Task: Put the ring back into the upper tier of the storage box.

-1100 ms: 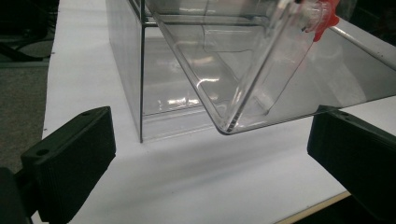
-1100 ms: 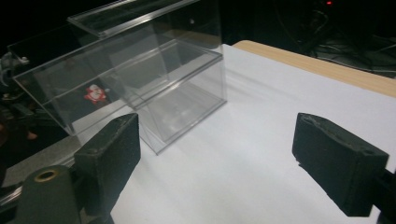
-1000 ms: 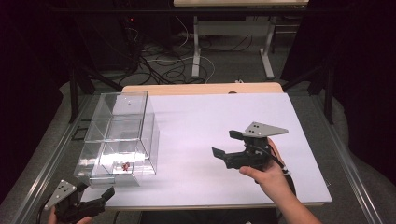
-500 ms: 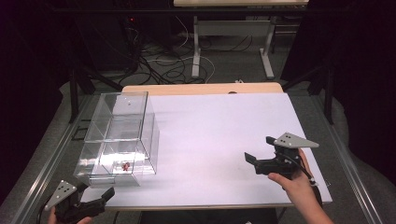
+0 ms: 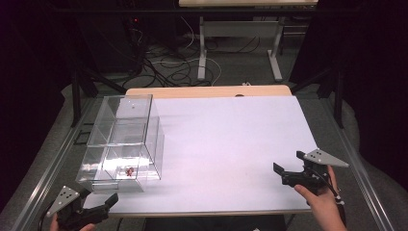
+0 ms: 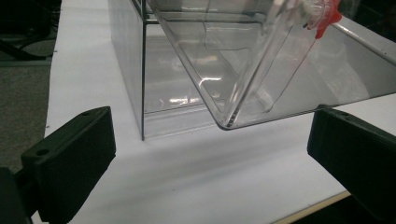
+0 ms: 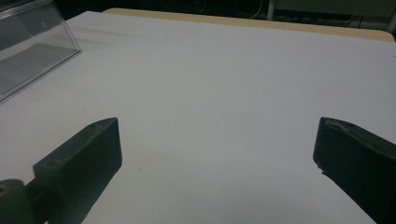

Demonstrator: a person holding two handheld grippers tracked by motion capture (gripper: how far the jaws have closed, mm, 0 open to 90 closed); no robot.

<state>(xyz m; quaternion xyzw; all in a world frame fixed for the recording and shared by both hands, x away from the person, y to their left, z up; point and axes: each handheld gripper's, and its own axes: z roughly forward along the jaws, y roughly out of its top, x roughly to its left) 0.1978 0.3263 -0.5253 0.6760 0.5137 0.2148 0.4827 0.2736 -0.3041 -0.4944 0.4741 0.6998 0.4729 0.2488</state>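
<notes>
Clear box (image 5: 122, 144) just beyond left gripper (image 5: 103, 206) fingers.

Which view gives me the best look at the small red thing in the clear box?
The left gripper view: the red piece shows large and close behind the tilted front panel of the clear box. The high view gives the whole box, with the piece only a tiny speck. The right gripper view catches just a box corner.
</notes>
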